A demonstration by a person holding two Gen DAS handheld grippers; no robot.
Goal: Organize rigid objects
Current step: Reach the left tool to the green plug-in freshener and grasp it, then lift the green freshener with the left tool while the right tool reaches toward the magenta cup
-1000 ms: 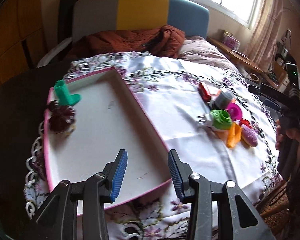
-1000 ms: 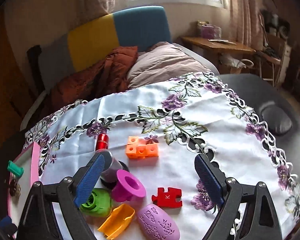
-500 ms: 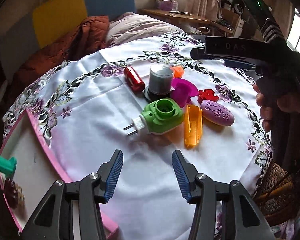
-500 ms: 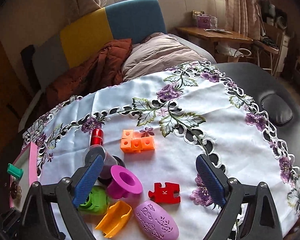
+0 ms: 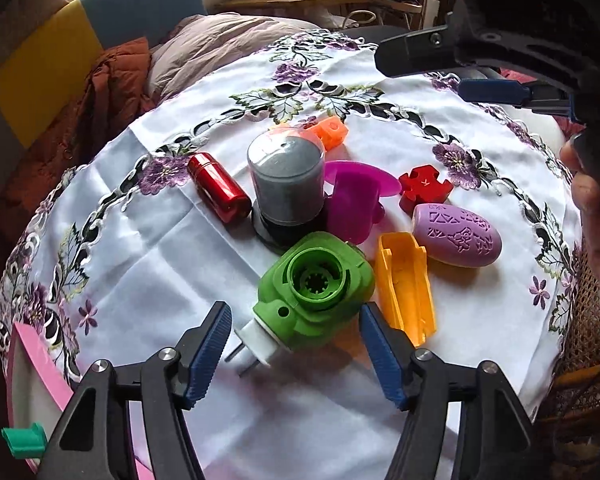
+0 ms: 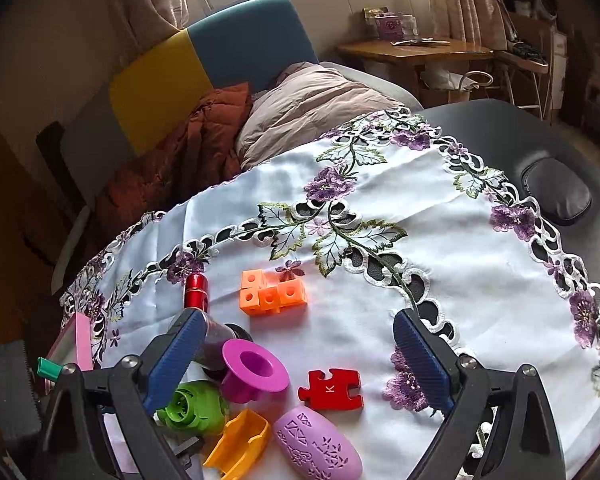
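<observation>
Embroidered white cloth [image 5: 160,248] covered the desk, with a bed and a yellow-and-blue headboard behind it.

From the left wrist, the left tongs [image 5: 294,350] stood wide and empty, angled down over the green plug [image 5: 314,290], whose white pronged end lay between the blue pads without touching them. Packed close around it were the orange shell [image 5: 406,282], just beside its right flank, the grey tub [image 5: 286,182] and the magenta cup [image 5: 354,204]. A pink tray [image 5: 40,364] edged the lower left. A clean grasp likely meant closing across the green body, keeping the right pad clear of the shell.

From the right wrist, the right tongs [image 6: 296,360] were also wide and held nothing, above the red puzzle piece [image 6: 332,390], near the lilac egg [image 6: 318,444] and the orange cubes [image 6: 272,294].
</observation>
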